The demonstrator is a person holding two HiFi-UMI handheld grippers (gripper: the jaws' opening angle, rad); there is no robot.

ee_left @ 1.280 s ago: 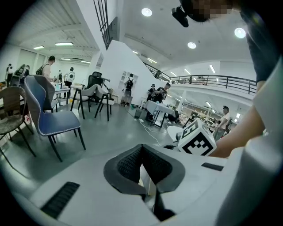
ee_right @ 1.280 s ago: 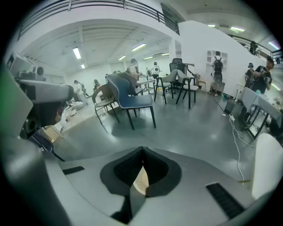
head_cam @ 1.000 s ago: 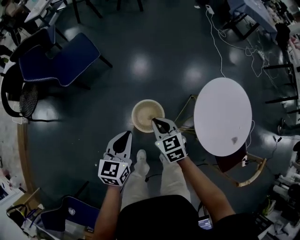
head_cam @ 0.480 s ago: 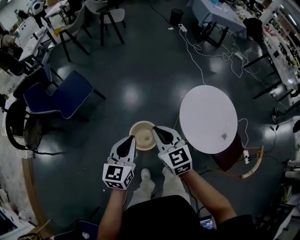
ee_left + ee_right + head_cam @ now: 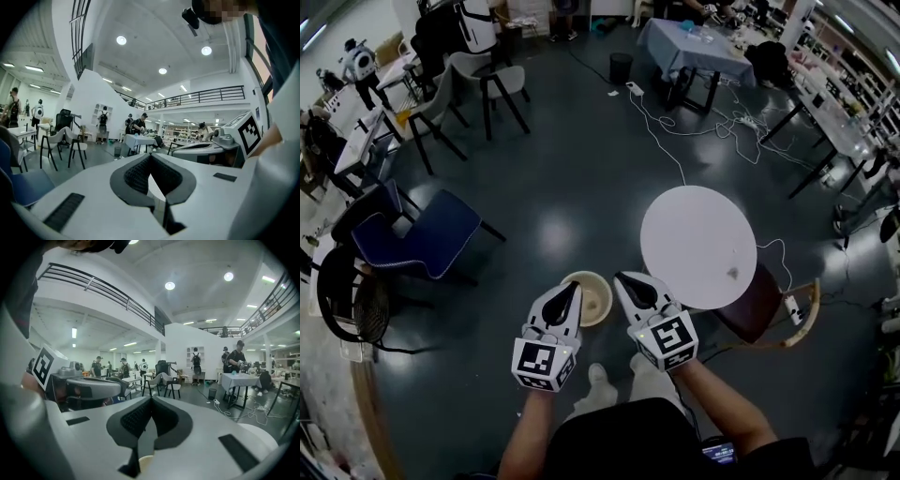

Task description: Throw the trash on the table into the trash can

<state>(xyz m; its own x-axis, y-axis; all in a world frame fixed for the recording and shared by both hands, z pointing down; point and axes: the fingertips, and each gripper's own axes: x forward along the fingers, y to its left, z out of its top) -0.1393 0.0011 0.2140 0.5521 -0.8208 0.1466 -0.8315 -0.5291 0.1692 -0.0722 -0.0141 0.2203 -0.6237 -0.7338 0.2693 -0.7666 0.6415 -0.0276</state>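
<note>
A white round table (image 5: 698, 246) stands right of centre in the head view, with one small dark scrap of trash (image 5: 732, 274) near its right edge. The beige trash can (image 5: 596, 298) sits on the floor left of the table, partly hidden behind both grippers. My left gripper (image 5: 573, 287) is held over the can's left rim, shut and empty. My right gripper (image 5: 625, 278) is beside the can's right rim, also shut with nothing in it. In the right gripper view the shut jaws (image 5: 151, 399) point across the hall, with the can's rim (image 5: 144, 462) showing below them.
A blue chair (image 5: 417, 230) stands at the left, grey chairs (image 5: 487, 80) further back. White cables (image 5: 694, 127) trail over the dark floor behind the table. A wooden chair with a dark seat (image 5: 769, 314) sits by the table's right side. People stand at far tables (image 5: 236, 376).
The head view has tilted up, so more of the hall shows. Table and can sit lower and nearer in it. The left gripper has come up beside the right one; both stay shut.
</note>
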